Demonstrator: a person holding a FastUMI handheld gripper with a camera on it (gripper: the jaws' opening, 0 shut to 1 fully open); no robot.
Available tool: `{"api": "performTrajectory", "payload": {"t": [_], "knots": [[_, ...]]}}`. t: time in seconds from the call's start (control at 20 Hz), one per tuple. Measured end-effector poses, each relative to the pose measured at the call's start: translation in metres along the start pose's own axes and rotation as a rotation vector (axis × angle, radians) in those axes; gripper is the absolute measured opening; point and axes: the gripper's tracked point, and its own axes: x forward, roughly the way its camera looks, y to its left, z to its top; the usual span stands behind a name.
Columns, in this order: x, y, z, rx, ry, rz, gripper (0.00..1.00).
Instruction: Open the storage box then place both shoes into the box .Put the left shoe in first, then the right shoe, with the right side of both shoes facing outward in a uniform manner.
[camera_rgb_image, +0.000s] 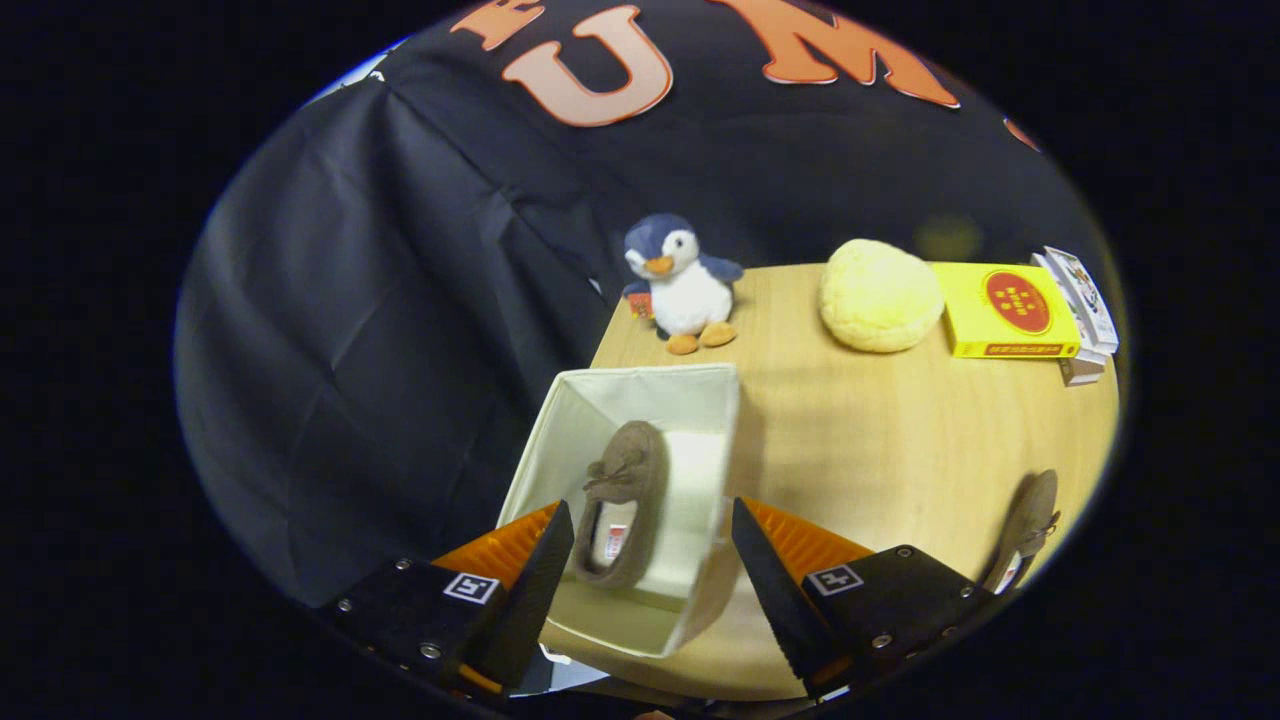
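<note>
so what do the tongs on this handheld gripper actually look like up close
The tongs are two flat, wedge-shaped fingers tapering to points, their inner faces finely ribbed. Each is mounted on a black block body with small silver screws and a square black-and-white tag marker on top. Ribbed orange panels sit behind the fingers. The fingers stand open. No cables are visible.

two shoes (622, 500) (1025, 525), one box (600, 420), one penguin (680, 280), one yellow cushion (880, 295), several books (1010, 310).
</note>
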Motion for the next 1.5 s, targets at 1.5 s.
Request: {"api": "performTrajectory", "payload": {"t": [1.5], "knots": [[-0.048,-0.404,-0.15,0.087,0.119,-0.464,0.7]]}}
